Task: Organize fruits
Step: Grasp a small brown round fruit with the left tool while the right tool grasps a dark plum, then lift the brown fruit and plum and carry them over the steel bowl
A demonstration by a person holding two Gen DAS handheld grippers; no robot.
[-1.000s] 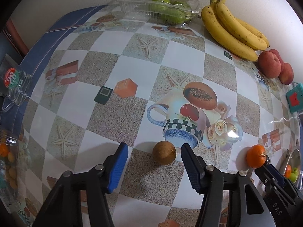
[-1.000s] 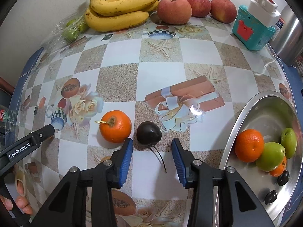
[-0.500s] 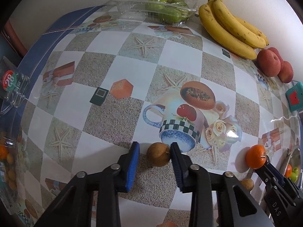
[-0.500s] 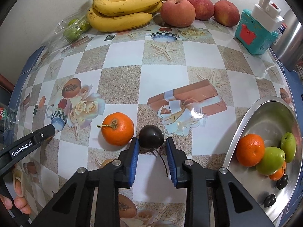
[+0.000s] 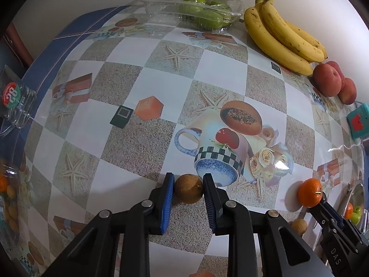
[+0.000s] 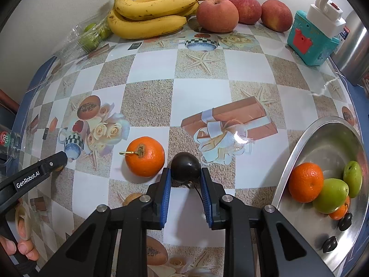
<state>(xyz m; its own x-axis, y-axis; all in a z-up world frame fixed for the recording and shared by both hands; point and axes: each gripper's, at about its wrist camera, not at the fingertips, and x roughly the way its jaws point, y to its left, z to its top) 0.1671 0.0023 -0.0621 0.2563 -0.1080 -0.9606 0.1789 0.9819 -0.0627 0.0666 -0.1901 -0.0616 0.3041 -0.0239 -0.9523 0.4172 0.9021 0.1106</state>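
Plain white wall [image 6: 57, 4] behind table; checkered tablecloth [image 6: 196, 92] with starfish, gift-box and cup prints, blue border [image 5: 76, 32] at far left; glare near centre.

Printed chequered tablecloth [image 6: 200, 73]: smooth, glossy, plastic-looking, with light glare on it. Round steel bowl [image 6: 297, 159] at right: polished metal, mirror-bright inside. Clear clamshell fruit box [image 5: 196, 11], far left: thin, crinkled transparent plastic. Small round brown fruit [image 5: 188, 192]: matt, rough, finely grained skin. Small dark plum-like fruit [image 6: 185, 166]: smooth, with a soft sheen. Orange mandarin [image 6: 145, 156]: dimpled, slightly shiny peel. Yellow bananas [image 6: 150, 11]: smooth, matt, brown-flecked. Both grippers: matt black plastic arms, ribbed blue pads [image 6: 166, 194], bright metal pivot pins
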